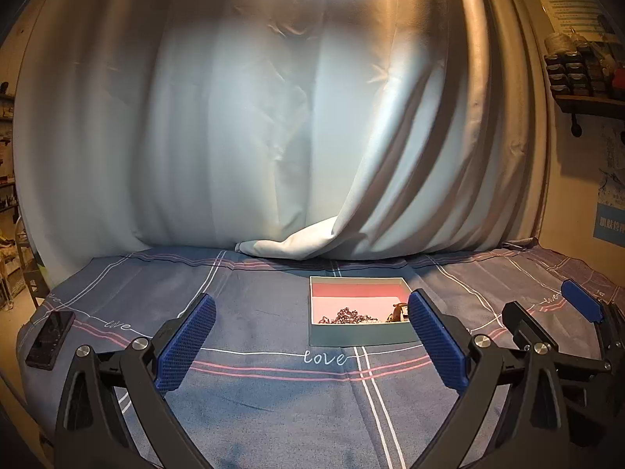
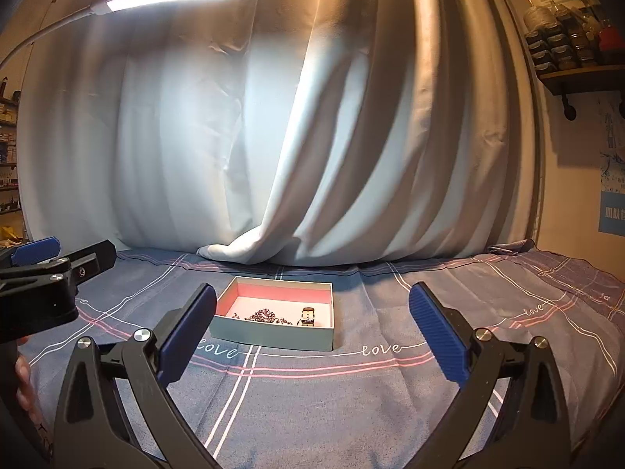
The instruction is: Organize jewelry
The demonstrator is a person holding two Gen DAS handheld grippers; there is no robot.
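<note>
Left gripper (image 1: 312, 336) and right gripper (image 2: 312, 332): jaws spread, empty, above blue cloth (image 2: 312, 398). Open box (image 2: 273, 338) ahead holds beads (image 2: 263, 316) and watch (image 2: 308, 316). Phone (image 1: 50, 338) far left; nothing obstructs.

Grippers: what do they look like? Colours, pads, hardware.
Both alike. Left gripper and right gripper: black plastic arms curving into two fingers, each faced with a blue ribbed pad, silver round screws at the pivots. No cables or markings visible. No sleeve in view.
</note>
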